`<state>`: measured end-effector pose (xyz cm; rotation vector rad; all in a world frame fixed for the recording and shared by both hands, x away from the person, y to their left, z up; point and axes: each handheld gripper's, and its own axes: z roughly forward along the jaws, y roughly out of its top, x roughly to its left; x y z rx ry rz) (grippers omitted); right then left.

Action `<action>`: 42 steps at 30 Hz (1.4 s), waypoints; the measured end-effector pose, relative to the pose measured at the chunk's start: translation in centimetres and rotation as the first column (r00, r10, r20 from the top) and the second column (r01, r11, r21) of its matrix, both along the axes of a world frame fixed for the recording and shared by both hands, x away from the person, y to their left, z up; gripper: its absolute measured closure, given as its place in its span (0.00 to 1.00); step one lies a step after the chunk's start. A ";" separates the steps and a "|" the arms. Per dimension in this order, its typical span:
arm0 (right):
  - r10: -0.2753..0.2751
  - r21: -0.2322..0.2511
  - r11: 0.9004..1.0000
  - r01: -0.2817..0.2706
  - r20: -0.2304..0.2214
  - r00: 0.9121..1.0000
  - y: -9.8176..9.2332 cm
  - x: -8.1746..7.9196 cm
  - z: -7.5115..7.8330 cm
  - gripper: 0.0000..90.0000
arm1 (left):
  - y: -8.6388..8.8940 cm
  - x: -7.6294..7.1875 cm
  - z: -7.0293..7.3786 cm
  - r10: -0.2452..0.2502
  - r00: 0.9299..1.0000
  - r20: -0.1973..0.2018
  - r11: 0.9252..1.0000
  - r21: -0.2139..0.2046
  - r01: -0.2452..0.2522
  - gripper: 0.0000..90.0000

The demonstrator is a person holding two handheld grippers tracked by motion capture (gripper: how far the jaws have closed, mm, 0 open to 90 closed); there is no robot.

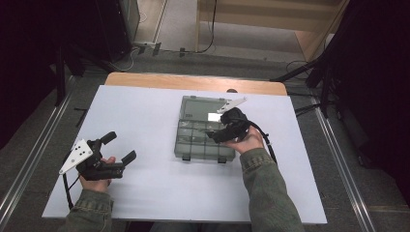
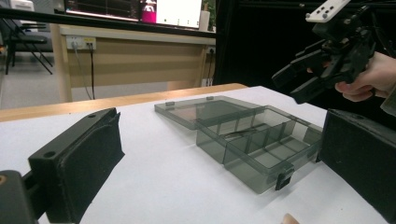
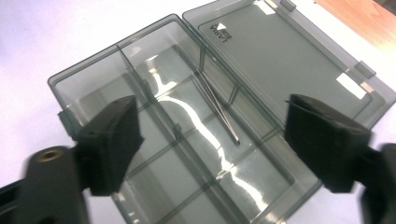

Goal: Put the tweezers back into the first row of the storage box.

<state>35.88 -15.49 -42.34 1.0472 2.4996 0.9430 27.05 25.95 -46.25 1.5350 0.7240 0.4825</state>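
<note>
A smoke-grey translucent organiser box (image 1: 205, 135) lay open on the white sheet (image 1: 145, 183) covering the desk (image 1: 193, 82), right of centre and toward the far side. Its lid (image 1: 205, 110) was folded fully back and rested flat on the sheet beyond the base. The base was divided by thin walls into several rectangular compartments, and two small dark latches (image 1: 221, 159) sat on its near edge. In the right gripper view the lid (image 3: 289, 60) carried a small printed mark near the hinge and two pale tabs along its outer edge. A slim metal implement (image 3: 219, 109), seemingly tweezers, lay slantwise inside the box (image 3: 187, 154), crossing a divider near the middle; its exact compartment could not be determined.

The right tongs (image 1: 212, 135) were held over the right side of the box, jaws pointing toward its middle. In the right gripper view those tongs (image 3: 212, 140) stood wide apart, straddling the open compartments, with nothing between them and no visible contact with the box.

The left tongs (image 1: 121, 147) were held above the sheet at the left, well apart from the box, jaws wide apart and gripping nothing. In the left gripper view the box (image 2: 261, 144) stood between the two jaws farther off, with the right tongs (image 2: 299, 81) above its far end
</note>
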 end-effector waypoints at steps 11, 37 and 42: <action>-0.045 0.034 0.998 0.046 -0.031 0.999 -1.9 -1.5 -0.6 0.00 | 0.0 0.1 -0.1 0.001 1.000 -0.004 1.000 0.003 -0.001 0.00; -0.212 0.207 0.959 0.195 0.060 0.976 -8.3 -8.9 -2.9 0.00 | -0.1 0.0 0.0 0.000 1.000 -0.004 1.000 -0.001 0.000 0.00; -0.238 0.249 0.945 0.213 0.074 0.969 -9.2 -9.7 -3.5 0.00 | -0.1 0.0 0.0 0.001 1.000 -0.005 1.000 0.000 -0.001 0.00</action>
